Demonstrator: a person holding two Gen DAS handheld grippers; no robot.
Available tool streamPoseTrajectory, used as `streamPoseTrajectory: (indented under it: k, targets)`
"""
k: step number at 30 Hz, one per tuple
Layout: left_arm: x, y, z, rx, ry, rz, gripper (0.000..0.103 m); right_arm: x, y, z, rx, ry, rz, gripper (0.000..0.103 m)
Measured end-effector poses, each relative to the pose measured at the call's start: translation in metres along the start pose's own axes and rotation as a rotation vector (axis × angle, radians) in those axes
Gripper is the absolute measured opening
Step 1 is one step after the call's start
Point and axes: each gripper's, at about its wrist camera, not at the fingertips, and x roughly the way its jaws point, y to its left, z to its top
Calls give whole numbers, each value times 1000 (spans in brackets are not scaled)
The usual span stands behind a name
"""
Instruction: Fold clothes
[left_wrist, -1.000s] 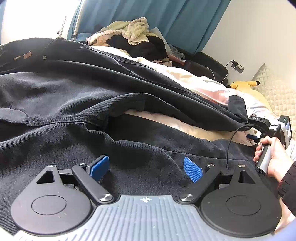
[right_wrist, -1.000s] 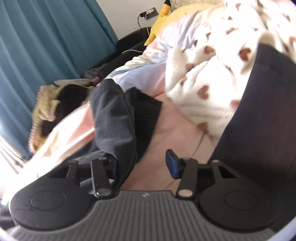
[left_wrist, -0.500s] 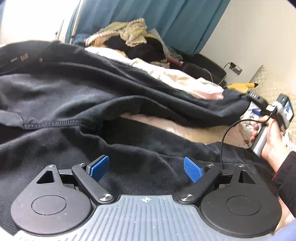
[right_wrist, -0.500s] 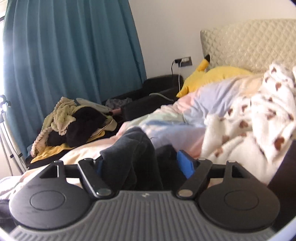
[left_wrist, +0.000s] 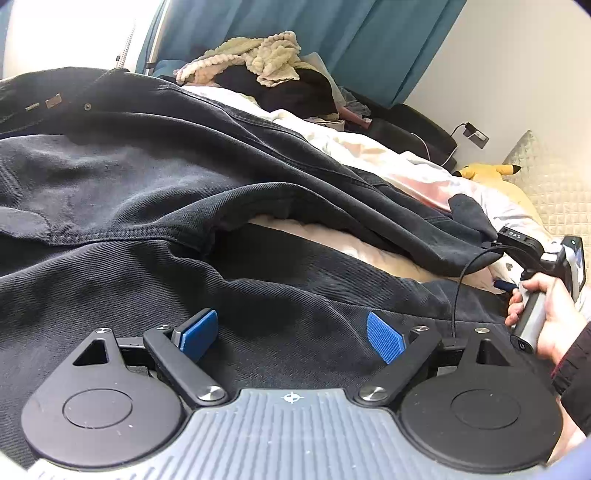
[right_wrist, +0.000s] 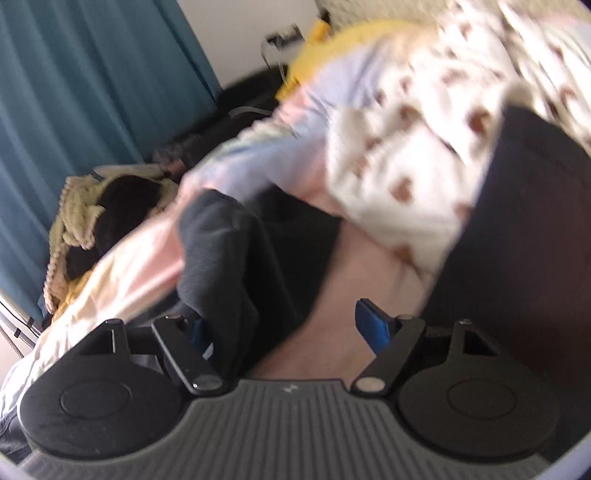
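1. Since half a second back: right gripper (right_wrist: 284, 332) tipped down from wall-and-headboard view toward bed; jaws just been opening, now apart, dark trouser-leg end (right_wrist: 221, 258) lying against left pad, clear of the right one, not pinched.
2. Left gripper (left_wrist: 291, 332) unchanged, spread wide, empty, hovering over black jeans (left_wrist: 184, 177) laid across pale bedding (left_wrist: 354, 144).
3. Right wrist view motion-blurred; left blue pad mostly hidden behind cloth; contact uncertain.
4. Right hand (left_wrist: 546, 317) on gripper handle at frame edge, sleeve cut off.
5. Around: teal curtain (left_wrist: 369, 40), heap of cream knit and dark clothes (left_wrist: 258, 66), yellow plush (left_wrist: 484, 171), spotted fleece blanket (right_wrist: 424, 155), wall socket with cable (left_wrist: 476, 134).
6. Small white lettering on right gripper body, unreadable.
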Motion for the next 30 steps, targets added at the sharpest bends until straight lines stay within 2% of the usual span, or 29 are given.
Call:
streamPoseTrajectory:
  k: [3, 6, 8, 10, 12, 14, 19, 22, 25, 26, 27, 28, 30]
  targets:
    - [-5, 0, 0, -10, -8, -7, 90, -9, 0, 0, 16, 4, 77, 80]
    - [-13, -1, -1, -17, -18, -16, 90, -20, 21, -2, -100, 20, 147, 87]
    - [-17, -3, -1, -13, -28, -17, 90, -29, 39, -8, -221, 4, 131, 87]
    - [-20, -5, -2, -5, -34, -16, 90, -41, 55, -14, -330, -61, 123, 87]
    - [-21, -8, -2, 10, -42, -11, 90, -49, 61, -12, -370, -136, 116, 88]
    - [-20, -10, -2, 27, -46, -2, 90, -49, 62, -4, -344, -167, 111, 89]
    - [-12, -10, -1, 44, -49, 5, 90, -1, 68, 34, -322, -159, 57, 89]
    - [-4, -5, 3, 23, -43, 4, 90, 47, 81, 53, -353, -70, 14, 88]
    - [7, 0, 7, 0, -21, -2, 90, 90, 98, 57, -426, 55, -42, 86]
    - [9, 1, 8, -2, -19, -6, 90, 100, 103, 54, -457, 82, -59, 64]
    - [11, 2, 8, -1, -19, -7, 90, 106, 106, 51, -481, 91, -82, 28]
    - [13, 3, 9, 0, -18, -8, 90, 104, 108, 52, -470, 81, -93, 14]
    - [14, 3, 9, 0, -20, -14, 90, 97, 110, 56, -427, 52, -103, 10]
